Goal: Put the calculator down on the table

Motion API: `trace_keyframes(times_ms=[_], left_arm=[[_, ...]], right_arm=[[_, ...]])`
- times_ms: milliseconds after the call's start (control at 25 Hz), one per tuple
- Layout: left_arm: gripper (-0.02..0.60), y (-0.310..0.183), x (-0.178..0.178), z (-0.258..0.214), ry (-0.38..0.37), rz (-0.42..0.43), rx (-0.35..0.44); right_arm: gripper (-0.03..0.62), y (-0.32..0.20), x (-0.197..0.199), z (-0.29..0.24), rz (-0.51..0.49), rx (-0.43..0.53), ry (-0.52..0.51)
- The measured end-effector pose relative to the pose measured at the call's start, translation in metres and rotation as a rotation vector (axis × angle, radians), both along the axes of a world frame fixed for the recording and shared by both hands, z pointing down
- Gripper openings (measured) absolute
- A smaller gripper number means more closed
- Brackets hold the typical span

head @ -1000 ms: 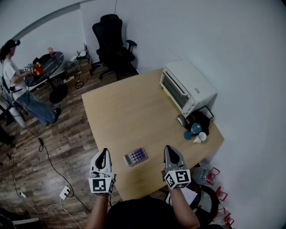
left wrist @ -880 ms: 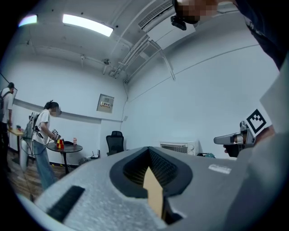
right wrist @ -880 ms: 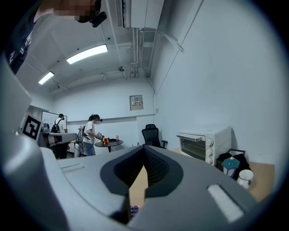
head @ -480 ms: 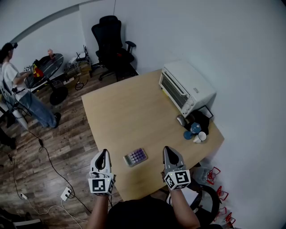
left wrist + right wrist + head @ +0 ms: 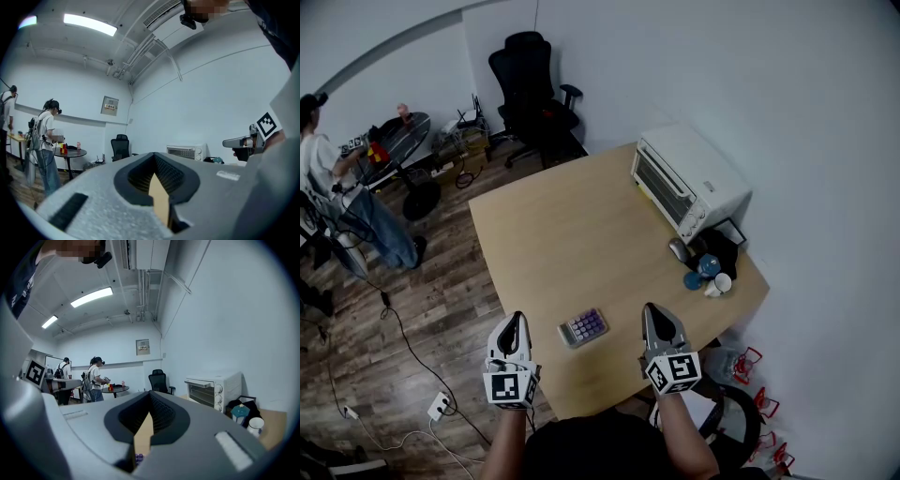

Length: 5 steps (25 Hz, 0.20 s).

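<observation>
Grey calculator with purple keys (image 5: 584, 327) hasn't budged in the last second. It's lying flat on the light wooden surface (image 5: 572, 234), between your left tongs (image 5: 516, 321) and right tongs (image 5: 655, 315). Both stay pressed together and empty, so you look basically done.

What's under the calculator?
Only the wooden table shows there. The calculator lies flat on it, near the front edge. The bit of tabletop right beneath it is covered, so it can't be seen.
</observation>
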<state>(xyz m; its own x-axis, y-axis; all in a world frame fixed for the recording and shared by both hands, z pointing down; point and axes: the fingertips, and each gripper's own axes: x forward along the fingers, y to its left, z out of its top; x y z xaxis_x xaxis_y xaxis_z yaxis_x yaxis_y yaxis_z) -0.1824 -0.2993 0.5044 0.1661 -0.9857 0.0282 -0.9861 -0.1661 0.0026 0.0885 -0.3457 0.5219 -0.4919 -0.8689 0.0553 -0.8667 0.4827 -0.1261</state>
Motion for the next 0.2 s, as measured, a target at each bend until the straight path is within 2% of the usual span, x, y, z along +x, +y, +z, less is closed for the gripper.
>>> trace_keyframes(times_ms=[200], left_arm=[[-0.002,-0.0022,0.0014,0.0032,0.004,0.000,0.012]], right_arm=[[0.008,-0.0038,-0.0016,0.0032,-0.012,-0.004,0.003]])
